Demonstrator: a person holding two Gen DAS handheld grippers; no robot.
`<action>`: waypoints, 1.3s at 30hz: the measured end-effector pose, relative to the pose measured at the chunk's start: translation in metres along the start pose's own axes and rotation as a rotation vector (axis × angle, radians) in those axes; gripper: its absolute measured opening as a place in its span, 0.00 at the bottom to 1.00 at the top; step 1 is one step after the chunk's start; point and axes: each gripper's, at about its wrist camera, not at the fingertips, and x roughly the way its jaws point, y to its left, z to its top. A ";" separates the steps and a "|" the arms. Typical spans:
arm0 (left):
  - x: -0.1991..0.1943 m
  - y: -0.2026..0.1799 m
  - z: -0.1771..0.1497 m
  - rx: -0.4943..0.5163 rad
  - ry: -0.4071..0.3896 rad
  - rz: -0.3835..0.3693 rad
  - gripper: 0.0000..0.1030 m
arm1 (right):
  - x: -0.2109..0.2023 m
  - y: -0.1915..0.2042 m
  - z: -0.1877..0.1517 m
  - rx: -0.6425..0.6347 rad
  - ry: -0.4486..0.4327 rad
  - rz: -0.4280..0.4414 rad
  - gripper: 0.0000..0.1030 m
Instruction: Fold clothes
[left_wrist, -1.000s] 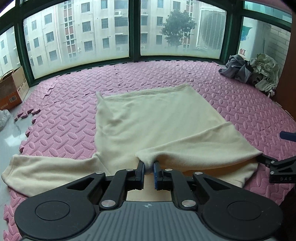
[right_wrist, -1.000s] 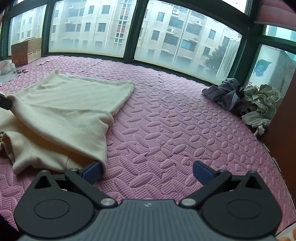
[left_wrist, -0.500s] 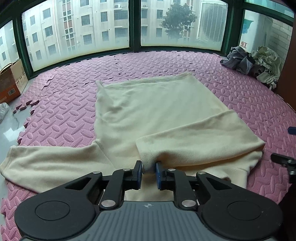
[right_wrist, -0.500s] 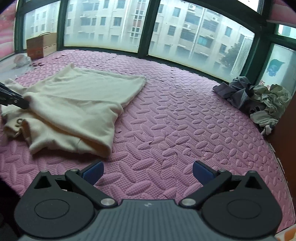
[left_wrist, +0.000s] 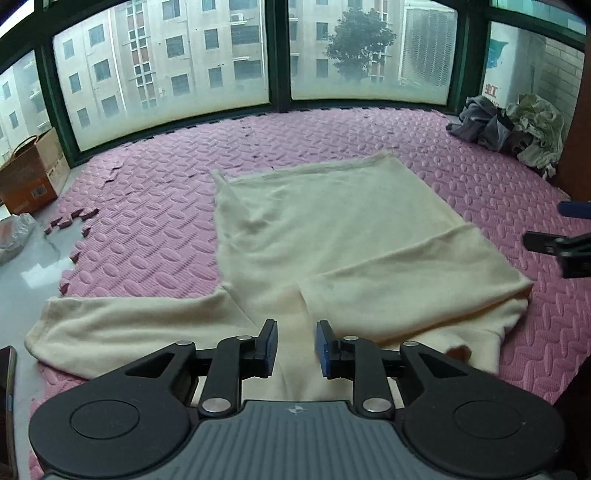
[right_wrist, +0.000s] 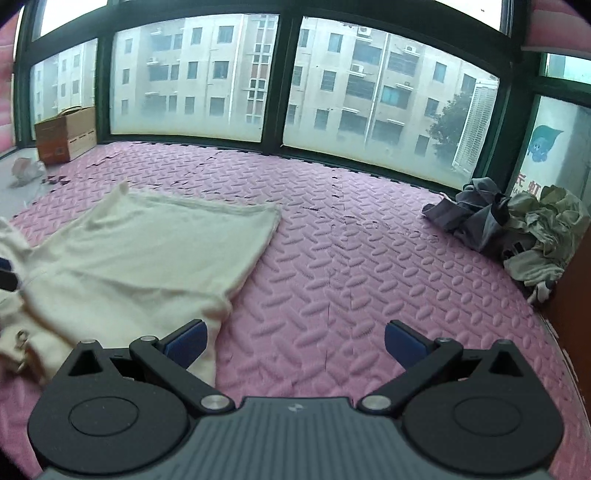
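Note:
A cream sweater (left_wrist: 332, 229) lies flat on the pink foam mat (left_wrist: 155, 221). One sleeve (left_wrist: 122, 325) stretches out to the left; the other (left_wrist: 413, 284) is folded across the body. My left gripper (left_wrist: 295, 341) hovers low over the folded sleeve's cuff. Its jaws are opening and the pads stand apart from the cloth. At the right edge of the left wrist view is my right gripper (left_wrist: 565, 236), beside the sweater's folded side. In the right wrist view my right gripper (right_wrist: 293, 341) is wide open over bare mat, and the sweater (right_wrist: 147, 258) lies by its left finger.
A heap of grey and pale clothes (left_wrist: 509, 125) (right_wrist: 517, 229) sits at the far right by a brown panel (left_wrist: 580, 155). A cardboard box (left_wrist: 27, 177) and a plastic bag (left_wrist: 14, 232) stand on bare floor at the left. Windows close the far side.
My left gripper has opened and let go of the sleeve cuff, which now lies flat on the sweater. My right gripper has drawn back and up from the sweater's edge.

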 end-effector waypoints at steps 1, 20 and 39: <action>-0.001 0.000 0.002 -0.008 -0.006 -0.006 0.25 | 0.006 0.001 0.002 0.000 0.004 -0.005 1.00; 0.037 -0.032 0.013 0.025 0.021 -0.090 0.25 | 0.051 0.013 0.004 -0.013 0.048 -0.061 1.00; 0.038 -0.031 0.011 0.010 0.026 -0.091 0.30 | 0.041 0.019 0.008 -0.006 0.025 -0.011 1.00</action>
